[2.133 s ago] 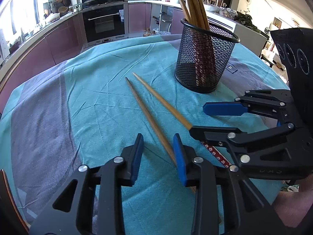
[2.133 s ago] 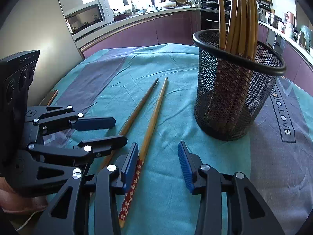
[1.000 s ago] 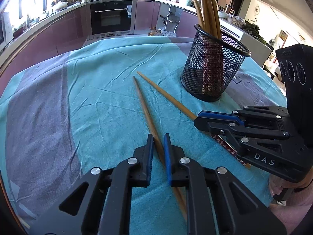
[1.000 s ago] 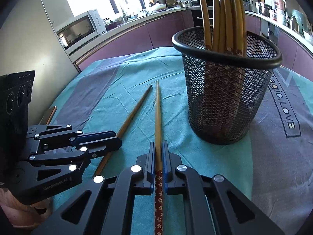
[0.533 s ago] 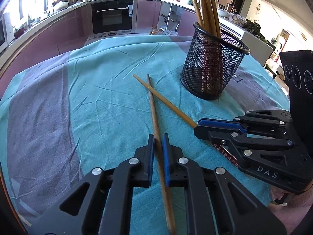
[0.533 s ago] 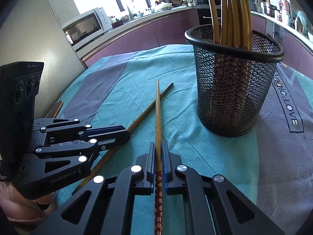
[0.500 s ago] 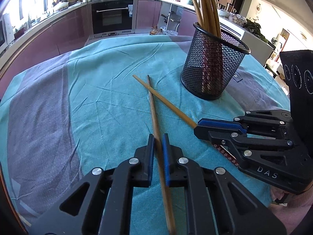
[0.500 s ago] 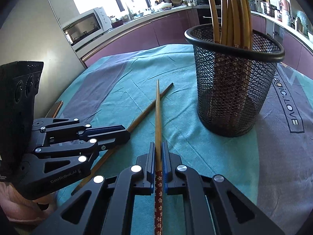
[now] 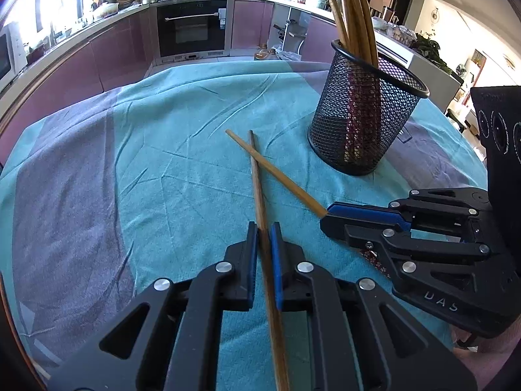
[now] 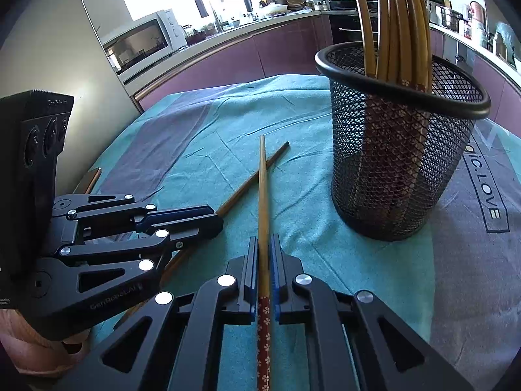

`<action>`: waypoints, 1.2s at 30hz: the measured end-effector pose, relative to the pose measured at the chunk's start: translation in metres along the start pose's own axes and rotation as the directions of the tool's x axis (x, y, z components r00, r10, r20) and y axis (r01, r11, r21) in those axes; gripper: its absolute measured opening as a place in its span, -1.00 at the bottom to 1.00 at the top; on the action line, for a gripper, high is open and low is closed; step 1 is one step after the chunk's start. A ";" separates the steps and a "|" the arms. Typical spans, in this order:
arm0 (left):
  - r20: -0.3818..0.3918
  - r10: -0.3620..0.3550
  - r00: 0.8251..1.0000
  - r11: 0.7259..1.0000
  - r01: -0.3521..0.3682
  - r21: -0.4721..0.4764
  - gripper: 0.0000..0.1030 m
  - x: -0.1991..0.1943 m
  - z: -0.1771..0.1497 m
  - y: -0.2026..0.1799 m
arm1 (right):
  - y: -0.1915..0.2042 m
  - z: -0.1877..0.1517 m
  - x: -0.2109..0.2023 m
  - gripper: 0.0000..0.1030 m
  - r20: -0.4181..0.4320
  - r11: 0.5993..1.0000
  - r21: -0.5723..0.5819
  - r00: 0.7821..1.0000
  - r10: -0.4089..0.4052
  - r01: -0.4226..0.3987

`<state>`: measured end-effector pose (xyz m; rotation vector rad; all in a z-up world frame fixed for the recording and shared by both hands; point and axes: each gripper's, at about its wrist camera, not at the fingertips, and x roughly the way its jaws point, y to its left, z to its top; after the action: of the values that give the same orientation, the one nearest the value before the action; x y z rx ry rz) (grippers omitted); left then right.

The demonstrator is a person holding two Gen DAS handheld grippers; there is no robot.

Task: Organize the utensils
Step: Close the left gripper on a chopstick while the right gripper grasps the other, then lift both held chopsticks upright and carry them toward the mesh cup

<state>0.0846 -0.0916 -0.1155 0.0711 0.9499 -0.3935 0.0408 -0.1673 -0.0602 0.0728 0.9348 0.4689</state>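
Each gripper holds one wooden chopstick. My left gripper (image 9: 263, 228) is shut on a darker chopstick (image 9: 257, 176) that points away along its fingers. My right gripper (image 10: 263, 241) is shut on a lighter chopstick (image 10: 263, 189) with a red flowered end. The two sticks cross near their far tips, just above the teal cloth. A black mesh holder (image 9: 364, 120) with several chopsticks standing in it is to the right of both sticks. In the left wrist view the right gripper (image 9: 329, 216) sits at the right, and in the right wrist view the left gripper (image 10: 216, 220) sits at the left.
A teal and grey cloth (image 9: 162, 169) covers the round table. A kitchen counter with an oven (image 9: 192, 29) and a microwave (image 10: 143, 42) runs behind it. A hand (image 10: 35, 348) shows under the left gripper near the table's edge.
Both grippers closed, each on a chopstick. The left one's stick then swung so its far tip now crosses the right one's stick. The holder has not moved.
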 end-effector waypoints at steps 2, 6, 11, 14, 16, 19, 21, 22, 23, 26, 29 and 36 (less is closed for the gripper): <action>0.002 -0.001 1.000 1.000 0.001 -0.004 -0.83 0.000 0.000 0.001 | -0.001 -0.002 -0.003 -0.89 0.002 1.000 0.000 1.000 0.002 -0.002; 0.006 -0.007 1.000 1.000 0.007 -0.016 -0.84 -0.003 -0.002 0.003 | -0.003 -0.003 -0.009 -0.89 0.013 1.000 0.000 1.000 0.013 -0.013; 0.015 -0.013 1.000 1.000 0.013 -0.016 -0.85 -0.008 -0.003 0.005 | -0.003 -0.004 -0.019 -0.89 0.037 1.000 -0.001 0.999 0.024 -0.024; 0.023 -0.017 1.000 1.000 0.017 -0.016 -0.85 -0.011 -0.003 0.006 | -0.003 -0.005 -0.025 -0.89 0.048 0.999 -0.002 0.998 0.032 -0.032; 0.027 -0.020 0.999 1.000 0.020 -0.016 -0.85 -0.014 -0.003 0.006 | -0.004 -0.005 -0.027 -0.89 0.053 0.999 -0.003 0.998 0.034 -0.034; 0.033 -0.023 0.999 1.000 0.023 -0.014 -0.85 -0.019 -0.004 0.006 | -0.006 -0.006 -0.032 -0.89 0.061 0.999 -0.001 0.997 0.042 -0.042; 0.038 -0.025 0.999 1.000 0.025 -0.015 -0.85 -0.021 -0.004 0.005 | -0.007 -0.005 -0.035 -0.89 0.067 0.999 0.002 0.997 0.045 -0.046; 0.040 -0.026 0.999 1.000 0.026 -0.015 -0.85 -0.023 -0.004 0.006 | -0.007 -0.005 -0.037 -0.89 0.070 0.999 0.003 0.996 0.049 -0.049; 0.041 -0.026 0.999 1.000 0.027 -0.015 -0.85 -0.023 -0.004 0.005 | -0.007 -0.005 -0.038 -0.89 0.072 0.999 0.001 0.996 0.051 -0.051; 0.047 -0.029 0.998 0.999 0.030 -0.015 -0.85 -0.027 -0.005 0.006 | -0.006 -0.005 -0.040 -0.89 0.080 0.999 -0.001 0.995 0.054 -0.054; 0.054 -0.034 0.998 0.999 0.035 -0.015 -0.85 -0.032 -0.005 0.007 | -0.007 -0.006 -0.045 -0.89 0.090 0.998 -0.002 0.994 0.057 -0.057; 0.068 -0.040 0.997 0.999 0.041 -0.019 -0.85 -0.042 -0.005 0.010 | -0.007 -0.007 -0.056 -0.89 0.115 0.998 -0.012 0.991 0.063 -0.062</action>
<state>0.0628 -0.0690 -0.0861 0.0202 0.8893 -0.4213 0.0100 -0.1978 -0.0238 0.1210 0.8189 0.5210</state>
